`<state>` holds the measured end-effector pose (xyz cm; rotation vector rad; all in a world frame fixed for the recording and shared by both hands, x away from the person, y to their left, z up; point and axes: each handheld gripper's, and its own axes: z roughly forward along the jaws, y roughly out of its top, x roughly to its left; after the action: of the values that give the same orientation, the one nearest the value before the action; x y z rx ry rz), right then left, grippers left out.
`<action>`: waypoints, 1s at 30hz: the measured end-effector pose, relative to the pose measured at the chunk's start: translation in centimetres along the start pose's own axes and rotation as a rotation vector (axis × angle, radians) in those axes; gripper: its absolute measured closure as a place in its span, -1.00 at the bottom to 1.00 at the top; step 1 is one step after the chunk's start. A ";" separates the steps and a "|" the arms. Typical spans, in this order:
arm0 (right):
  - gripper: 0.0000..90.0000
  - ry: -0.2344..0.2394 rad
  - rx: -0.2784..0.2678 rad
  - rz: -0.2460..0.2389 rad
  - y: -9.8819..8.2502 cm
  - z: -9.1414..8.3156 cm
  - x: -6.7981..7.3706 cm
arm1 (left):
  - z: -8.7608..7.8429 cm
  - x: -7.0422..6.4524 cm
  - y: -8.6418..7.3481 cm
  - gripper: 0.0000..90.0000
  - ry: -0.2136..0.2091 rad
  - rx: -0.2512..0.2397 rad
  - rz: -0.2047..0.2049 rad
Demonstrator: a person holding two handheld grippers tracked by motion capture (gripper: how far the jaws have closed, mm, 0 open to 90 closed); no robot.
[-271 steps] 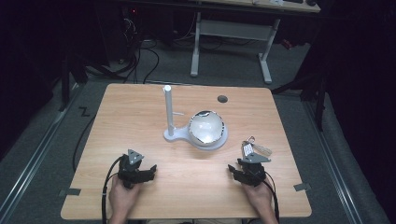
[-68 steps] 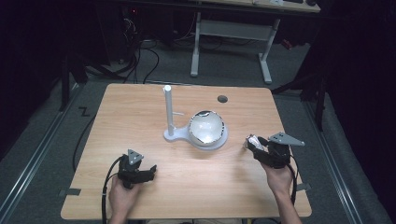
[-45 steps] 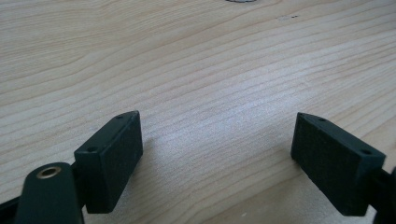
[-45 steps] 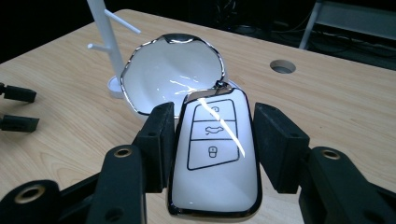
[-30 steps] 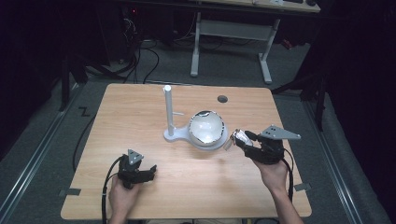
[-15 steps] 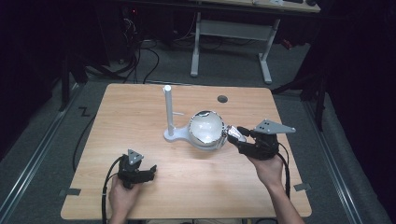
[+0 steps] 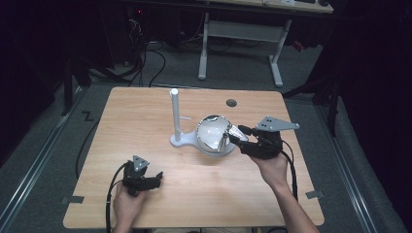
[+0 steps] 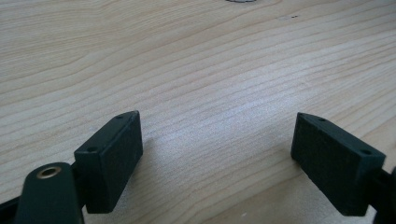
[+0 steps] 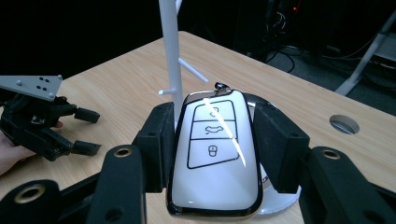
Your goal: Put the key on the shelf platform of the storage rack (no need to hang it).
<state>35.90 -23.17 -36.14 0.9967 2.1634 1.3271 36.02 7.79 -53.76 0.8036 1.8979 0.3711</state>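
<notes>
The right gripper (image 9: 212, 140), clamping a white car key (image 9: 213, 158), nears the white peg stand (image 7: 175, 116) mid-table, probably to hang it; the left gripper (image 7: 145, 179) rests wide open near the front edge.

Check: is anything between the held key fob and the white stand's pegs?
Nothing visible. The right gripper holds the key fob just in front of the stand, over its dish; its pegs are free.
</notes>
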 end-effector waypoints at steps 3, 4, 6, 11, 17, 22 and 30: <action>0.13 0.004 0.001 -0.005 0.4 0.4 0.0 | 0.0 0.0 0.0 -0.62 0.000 0.000 0.000; 0.13 0.003 0.003 -0.006 0.5 0.5 0.1 | 0.0 0.0 0.0 -0.62 0.000 0.000 0.000; 0.13 0.004 0.007 -0.007 0.7 0.8 0.1 | 0.0 0.0 0.0 -0.62 0.000 0.000 -0.001; 0.13 -0.002 0.017 -0.012 0.9 1.6 -0.1 | 0.0 0.0 0.0 -0.62 0.000 0.000 -0.001; 0.13 -0.036 0.032 -0.009 0.8 3.2 -0.6 | 0.0 0.0 0.0 -0.62 0.000 0.000 0.000; 0.13 -0.046 0.043 -0.010 0.6 4.1 -0.9 | 0.0 0.0 0.0 -0.62 0.000 0.000 0.000; 0.13 -0.042 0.062 0.016 0.2 5.4 -1.5 | 0.0 0.0 0.0 -0.62 0.000 0.000 -0.001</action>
<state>40.54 -21.09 -38.52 1.0584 2.1816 1.2426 36.01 7.78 -53.76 0.8019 1.8986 0.3709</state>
